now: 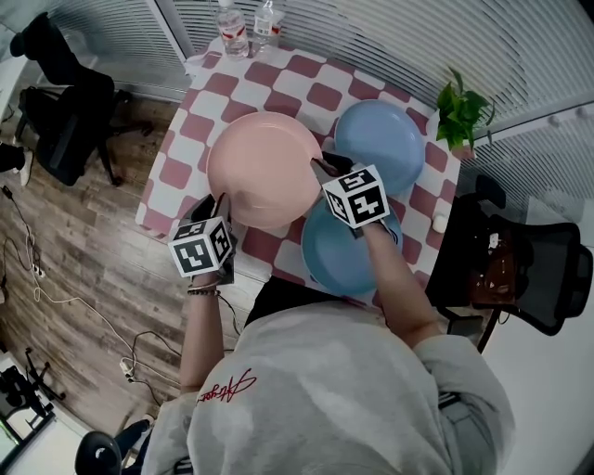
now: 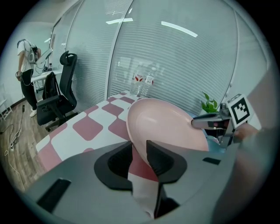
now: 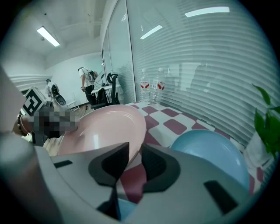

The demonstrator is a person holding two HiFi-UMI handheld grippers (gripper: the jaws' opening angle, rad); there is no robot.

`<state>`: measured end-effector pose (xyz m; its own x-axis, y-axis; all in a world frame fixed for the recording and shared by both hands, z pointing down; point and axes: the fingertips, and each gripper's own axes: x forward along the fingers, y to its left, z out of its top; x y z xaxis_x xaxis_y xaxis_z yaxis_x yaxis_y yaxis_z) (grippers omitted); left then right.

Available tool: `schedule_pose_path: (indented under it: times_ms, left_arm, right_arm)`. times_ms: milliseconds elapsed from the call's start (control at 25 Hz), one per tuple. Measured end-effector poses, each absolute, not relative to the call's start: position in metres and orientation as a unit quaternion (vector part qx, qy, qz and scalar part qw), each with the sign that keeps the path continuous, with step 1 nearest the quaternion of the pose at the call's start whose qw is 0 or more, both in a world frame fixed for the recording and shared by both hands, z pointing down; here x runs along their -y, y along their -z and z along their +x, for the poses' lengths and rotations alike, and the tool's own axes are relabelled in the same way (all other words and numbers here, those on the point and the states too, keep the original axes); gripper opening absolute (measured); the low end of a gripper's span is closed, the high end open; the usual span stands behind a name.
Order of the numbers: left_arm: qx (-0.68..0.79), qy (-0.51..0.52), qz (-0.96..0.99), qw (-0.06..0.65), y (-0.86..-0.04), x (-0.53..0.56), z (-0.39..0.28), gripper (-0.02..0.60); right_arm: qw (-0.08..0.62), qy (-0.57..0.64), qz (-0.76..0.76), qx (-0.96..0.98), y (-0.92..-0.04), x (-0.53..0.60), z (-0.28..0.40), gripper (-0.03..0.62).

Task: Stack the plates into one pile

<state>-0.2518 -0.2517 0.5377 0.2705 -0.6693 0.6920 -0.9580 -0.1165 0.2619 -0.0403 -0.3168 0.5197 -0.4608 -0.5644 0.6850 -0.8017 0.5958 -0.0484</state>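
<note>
A pink plate (image 1: 263,176), a far blue plate (image 1: 385,139), a near blue plate (image 1: 327,262), on a red-and-white checked tablecloth (image 1: 278,82).

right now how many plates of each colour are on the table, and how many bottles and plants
pink plate: 1
blue plates: 2
water bottles: 2
potted plant: 1
total: 6
</note>
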Motion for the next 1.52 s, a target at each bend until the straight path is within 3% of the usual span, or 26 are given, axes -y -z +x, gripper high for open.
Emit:
schedule_pose_path:
  times_ms: [1520]
  left_arm:
    - [0.462, -0.214, 0.818, 0.267, -0.470, 0.226, -0.143, 0.112]
  right_arm:
    - [0.192, -0.231, 0.532, 0.791, -0.459, 0.227, 0.081, 0.084]
